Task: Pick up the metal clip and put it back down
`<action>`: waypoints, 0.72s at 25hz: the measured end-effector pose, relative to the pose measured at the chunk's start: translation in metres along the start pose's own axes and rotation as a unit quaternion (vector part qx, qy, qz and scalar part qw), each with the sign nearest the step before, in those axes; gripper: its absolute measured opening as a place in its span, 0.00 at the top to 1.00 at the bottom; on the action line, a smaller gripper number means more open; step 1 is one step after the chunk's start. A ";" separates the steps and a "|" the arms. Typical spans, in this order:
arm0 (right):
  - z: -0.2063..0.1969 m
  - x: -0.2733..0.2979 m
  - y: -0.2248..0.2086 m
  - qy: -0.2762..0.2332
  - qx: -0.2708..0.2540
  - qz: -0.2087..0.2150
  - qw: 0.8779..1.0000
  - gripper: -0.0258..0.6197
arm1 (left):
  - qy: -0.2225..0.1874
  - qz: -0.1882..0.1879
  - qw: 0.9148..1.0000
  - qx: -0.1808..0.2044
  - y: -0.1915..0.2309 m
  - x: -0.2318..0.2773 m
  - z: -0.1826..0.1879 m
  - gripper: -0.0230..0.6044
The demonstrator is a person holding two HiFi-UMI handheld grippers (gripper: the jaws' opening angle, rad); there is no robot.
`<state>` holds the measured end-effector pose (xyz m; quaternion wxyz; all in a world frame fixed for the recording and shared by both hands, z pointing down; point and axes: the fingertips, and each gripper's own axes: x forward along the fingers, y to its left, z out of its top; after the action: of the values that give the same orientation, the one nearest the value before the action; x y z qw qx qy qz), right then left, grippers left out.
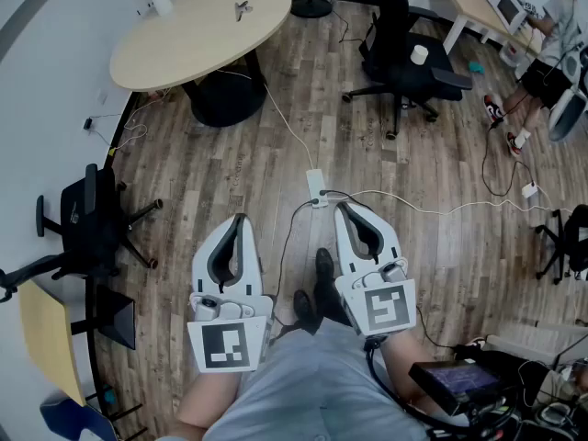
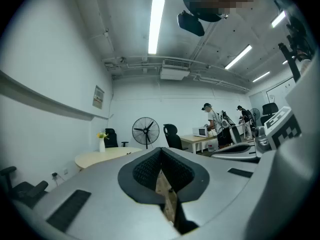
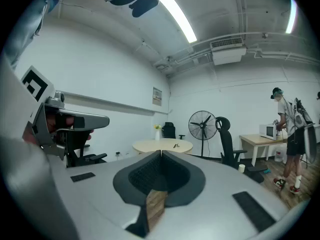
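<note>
From the head view, the metal clip [image 1: 242, 8] lies on the round table [image 1: 184, 49] at the far side of the room, well apart from the person, who stands on the wooden floor [image 1: 230, 163] with both tools held close to the body. The left gripper [image 1: 241, 219] and the right gripper [image 1: 343, 207] point toward the table side by side, each with its jaws brought together and nothing between them. In the left gripper view, the left gripper [image 2: 161, 149] has its dark pads meeting at the tips, with only floor showing through the slit below. The table [image 2: 100, 157] sits far off, and the clip is too small to pick out there. In the right gripper view, the right gripper [image 3: 161, 152] is likewise closed on nothing, and the clip [image 3: 175, 145] is a small dark shape on the distant table [image 3: 147, 146]. By my reading the task has not begun: the approach, the grasp, the lift and the setting down all remain.
</note>
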<state>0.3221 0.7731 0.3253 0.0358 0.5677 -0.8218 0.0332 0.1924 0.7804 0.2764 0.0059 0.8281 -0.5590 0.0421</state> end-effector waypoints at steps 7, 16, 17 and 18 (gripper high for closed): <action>-0.015 0.048 -0.038 -0.001 0.015 0.012 1.000 0.89 | 0.016 -0.006 1.000 0.014 -0.001 0.065 -0.016 0.93; -0.004 0.118 -0.116 0.002 0.011 0.027 1.000 0.88 | 0.009 0.011 1.000 0.019 -0.010 0.163 0.012 0.93; 0.003 0.123 -0.123 -0.001 0.011 0.031 0.999 0.88 | 0.004 0.013 1.000 0.016 -0.013 0.168 0.021 0.93; 0.010 0.128 -0.130 -0.004 0.010 0.033 0.999 0.88 | -0.002 0.015 1.000 0.015 -0.015 0.172 0.029 0.93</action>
<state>0.3981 0.6074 0.3297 0.0257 0.5405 -0.8400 0.0399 0.2722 0.6253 0.2608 -0.0085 0.8194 -0.5711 0.0494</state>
